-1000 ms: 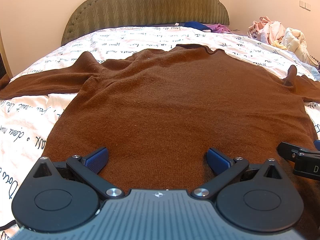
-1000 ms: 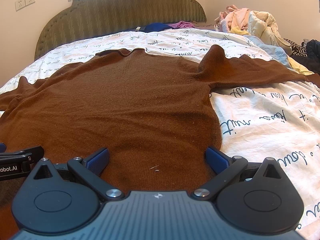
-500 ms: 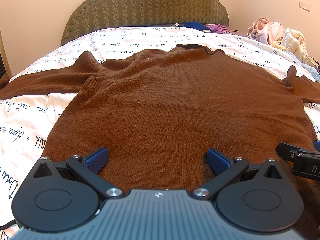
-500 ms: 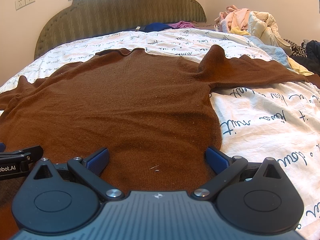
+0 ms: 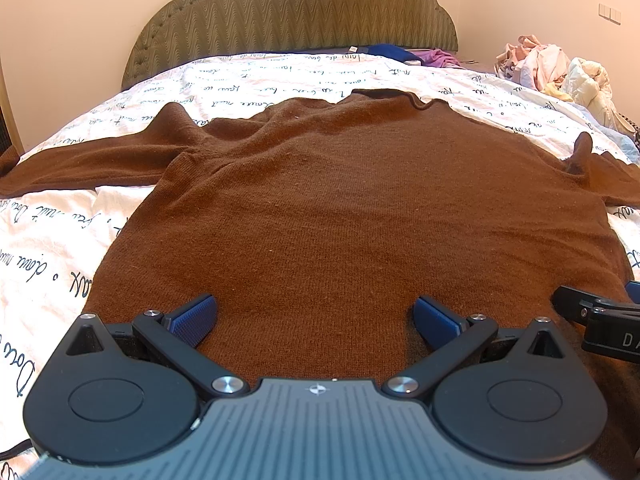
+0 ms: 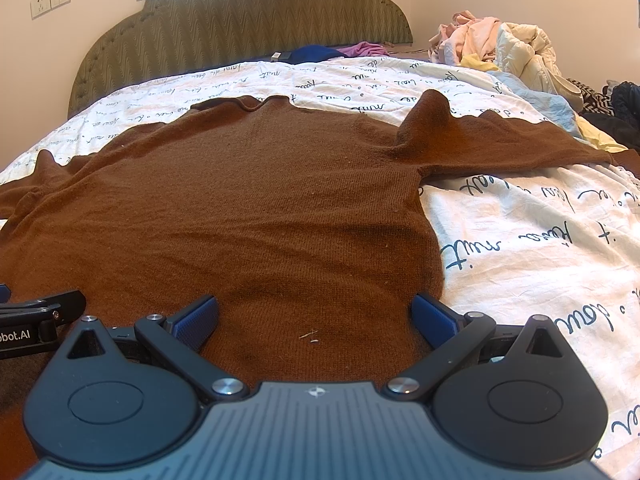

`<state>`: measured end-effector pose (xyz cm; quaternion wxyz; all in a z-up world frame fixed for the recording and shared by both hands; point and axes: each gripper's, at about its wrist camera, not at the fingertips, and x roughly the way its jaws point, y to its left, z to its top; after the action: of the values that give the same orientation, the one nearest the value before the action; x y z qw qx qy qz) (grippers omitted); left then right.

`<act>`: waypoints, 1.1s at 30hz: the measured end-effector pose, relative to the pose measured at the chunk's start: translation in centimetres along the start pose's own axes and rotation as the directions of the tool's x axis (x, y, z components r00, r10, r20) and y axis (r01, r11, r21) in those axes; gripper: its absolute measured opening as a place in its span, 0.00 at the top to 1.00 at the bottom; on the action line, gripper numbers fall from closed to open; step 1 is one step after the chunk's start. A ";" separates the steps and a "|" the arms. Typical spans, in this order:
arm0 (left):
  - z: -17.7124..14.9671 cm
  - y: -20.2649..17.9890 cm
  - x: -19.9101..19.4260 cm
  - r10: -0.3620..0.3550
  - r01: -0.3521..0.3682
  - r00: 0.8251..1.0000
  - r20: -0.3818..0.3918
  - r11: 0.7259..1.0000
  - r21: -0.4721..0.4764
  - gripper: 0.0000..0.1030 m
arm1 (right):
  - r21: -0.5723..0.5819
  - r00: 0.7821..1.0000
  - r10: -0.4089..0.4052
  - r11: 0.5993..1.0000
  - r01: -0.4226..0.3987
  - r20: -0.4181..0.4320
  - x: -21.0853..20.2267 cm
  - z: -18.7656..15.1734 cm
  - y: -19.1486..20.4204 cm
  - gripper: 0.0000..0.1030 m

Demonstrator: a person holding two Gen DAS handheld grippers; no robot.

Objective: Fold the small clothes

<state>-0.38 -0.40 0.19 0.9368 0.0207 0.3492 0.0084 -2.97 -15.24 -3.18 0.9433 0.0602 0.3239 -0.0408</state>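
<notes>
Two tongs gaping, left tongs (image 5: pixel 316 316), right tongs (image 6: pixel 316 314), brown sweater (image 5: pixel 360 208) flat on bed (image 6: pixel 540 240)

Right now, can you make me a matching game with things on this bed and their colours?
Things:
1. sweater
2. headboard
3. bedsheet
4. gripper pads

Colours:
A. white with dark writing
B. blue
C. brown
D. olive green

Pairs: 1-C, 2-D, 3-A, 4-B
</notes>
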 end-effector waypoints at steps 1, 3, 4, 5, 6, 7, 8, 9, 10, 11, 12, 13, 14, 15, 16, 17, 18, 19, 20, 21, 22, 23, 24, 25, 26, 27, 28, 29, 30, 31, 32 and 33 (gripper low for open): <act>0.0 0.0 0.0 0.000 0.000 1.000 0.000 1.000 0.000 0.00 | 0.001 1.000 0.001 1.000 -0.001 0.000 0.0 0.0 0.0 0.00; 0.0 0.0 0.0 0.000 0.000 1.000 0.000 1.000 0.001 0.00 | -0.001 1.000 -0.001 1.000 0.001 0.001 0.0 0.0 0.0 0.00; 0.0 0.0 0.0 0.000 0.000 1.000 0.000 1.000 0.000 0.00 | -0.001 1.000 -0.001 1.000 0.001 0.000 0.0 0.0 0.0 0.00; 0.0 0.0 0.0 0.000 0.000 1.000 0.000 1.000 0.000 0.00 | 0.000 1.000 0.000 1.000 0.000 0.000 0.0 0.0 0.0 0.00; 0.0 0.0 0.0 0.000 0.000 1.000 0.000 1.000 0.000 0.00 | 0.001 1.000 0.001 1.000 -0.001 0.000 0.0 0.0 -0.1 0.00; 0.0 0.0 0.0 0.000 0.000 1.000 0.000 1.000 0.000 0.00 | 0.002 1.000 0.002 1.000 -0.002 0.000 0.0 0.0 -0.1 0.00; 0.0 0.0 0.0 0.000 0.000 1.000 0.000 1.000 0.000 0.00 | 0.004 1.000 0.004 1.000 -0.004 0.001 -0.1 0.0 -0.1 0.00; 0.0 0.0 0.0 0.000 0.000 1.000 0.000 1.000 0.000 0.00 | 0.005 1.000 0.005 1.000 -0.005 0.001 0.0 0.0 -0.2 0.00; 0.0 0.0 0.0 0.000 0.000 1.000 0.000 1.000 0.000 0.00 | 0.006 1.000 0.007 1.000 -0.007 0.001 -0.1 0.1 -0.2 0.00; 0.0 0.0 0.0 0.000 0.000 1.000 0.000 1.000 0.000 0.00 | 0.008 1.000 0.011 1.000 -0.011 -0.001 -0.1 0.1 -0.3 0.00; 0.0 0.0 0.0 -0.001 0.001 1.000 0.000 1.000 0.000 0.00 | 0.008 1.000 0.018 1.000 -0.018 -0.004 -0.1 0.2 -0.4 0.00; 0.0 0.0 0.0 -0.001 0.001 1.000 0.001 1.000 -0.001 0.00 | 0.003 0.999 0.041 0.999 -0.041 -0.011 -0.3 0.4 -0.7 0.00; 0.0 0.1 -0.1 -0.005 0.005 1.000 0.002 1.000 -0.004 0.00 | 0.000 0.997 0.081 0.997 -0.081 -0.012 -0.6 0.9 -1.3 0.00; 0.0 0.1 -0.1 -0.008 0.008 1.000 0.003 1.000 -0.007 0.00 | 0.011 0.992 0.123 0.992 -0.123 0.005 -1.1 1.5 -2.3 0.00; 0.0 0.1 -0.1 -0.009 0.009 1.000 0.002 1.000 -0.009 0.00 | 0.033 0.983 0.176 0.983 -0.178 0.054 -2.0 2.4 -4.3 0.00; 0.0 0.1 0.0 -0.010 0.010 1.000 0.002 1.000 -0.008 0.00 | 0.060 0.971 0.209 0.974 -0.217 0.116 -2.8 3.2 -6.4 0.00; 0.0 0.1 0.0 -0.009 0.009 1.000 0.002 1.000 -0.006 0.00 | 0.104 0.949 0.238 0.959 -0.263 0.205 -3.7 4.2 -9.6 0.00; 0.0 0.1 0.0 -0.008 0.008 1.000 0.001 1.000 -0.005 0.00 | 0.149 0.930 0.247 0.944 -0.295 0.273 -4.2 4.9 -12.6 0.00; 0.0 0.1 0.0 -0.007 0.007 1.000 0.001 1.000 -0.004 0.00 | 0.212 0.910 0.244 0.922 -0.325 0.336 -4.5 5.7 -16.2 0.00; 0.0 0.1 0.1 -0.005 0.005 1.000 0.000 1.000 -0.003 0.00 | 0.283 0.899 0.231 0.894 -0.346 0.371 -4.4 6.6 -20.1 0.00; 0.0 0.0 0.1 -0.005 0.005 1.000 0.000 1.000 -0.003 0.00 | 0.365 0.896 0.213 0.858 -0.362 0.389 -3.9 7.6 -24.3 0.00; 0.1 0.0 0.1 -0.004 0.004 1.000 -0.001 1.000 -0.003 0.00 | 0.454 0.899 0.179 0.813 -0.364 0.401 -3.3 8.1 -28.5 0.00; 0.0 0.0 0.1 -0.005 0.005 1.000 -0.001 1.000 -0.003 0.00 | 0.554 0.909 0.120 0.758 -0.344 0.400 -2.6 8.4 -32.4 0.00; 0.0 0.0 0.1 -0.005 0.005 1.000 -0.001 1.000 -0.003 0.00 | 0.654 0.924 0.045 0.693 -0.303 0.380 -1.8 8.3 -36.3 0.00; 0.1 0.0 0.2 -0.004 0.004 1.000 -0.002 1.000 -0.004 0.00 | 0.722 0.935 -0.005 0.637 -0.269 0.353 -0.9 8.0 -39.2 0.00; 0.1 0.0 0.2 -0.005 0.005 1.000 -0.002 1.000 -0.004 0.00 | 0.775 0.946 -0.035 0.583 -0.243 0.323 0.2 7.5 -42.0 0.00; 0.1 0.1 0.2 -0.005 0.005 1.000 -0.002 1.000 -0.004 0.00 | 0.811 0.952 -0.057 0.541 -0.223 0.300 1.0 7.0 -43.8 0.00; 0.1 0.1 0.3 -0.006 0.006 1.000 -0.002 1.000 -0.005 0.00 | 0.835 0.957 -0.067 0.508 -0.210 0.281 1.8 6.5 -45.2 0.00; 0.1 0.1 0.4 -0.007 0.007 1.000 -0.003 1.000 -0.005 0.00 | 0.847 0.960 -0.065 0.489 -0.207 0.271 2.6 6.1 -46.1 0.00; 0.1 0.1 0.4 -0.006 0.006 1.000 -0.003 1.000 -0.005 0.00 | 0.852 0.964 -0.062 0.484 -0.197 0.259 3.4 5.8 -46.6 0.01; 0.1 0.1 0.4 -0.007 0.007 1.000 -0.003 1.000 -0.005 0.00 | 0.854 0.967 -0.067 0.487 -0.184 0.246 4.0 5.8 -46.8 0.02; 0.1 0.1 0.4 -0.007 0.007 1.000 -0.003 1.000 -0.005 0.00 | 0.848 0.966 -0.076 0.498 -0.179 0.248 4.4 5.9 -46.9 0.05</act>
<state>-0.03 -0.26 0.04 0.9363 0.0170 0.3507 0.0060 -1.34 -62.65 -5.37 0.8199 0.5278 0.1349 -0.1761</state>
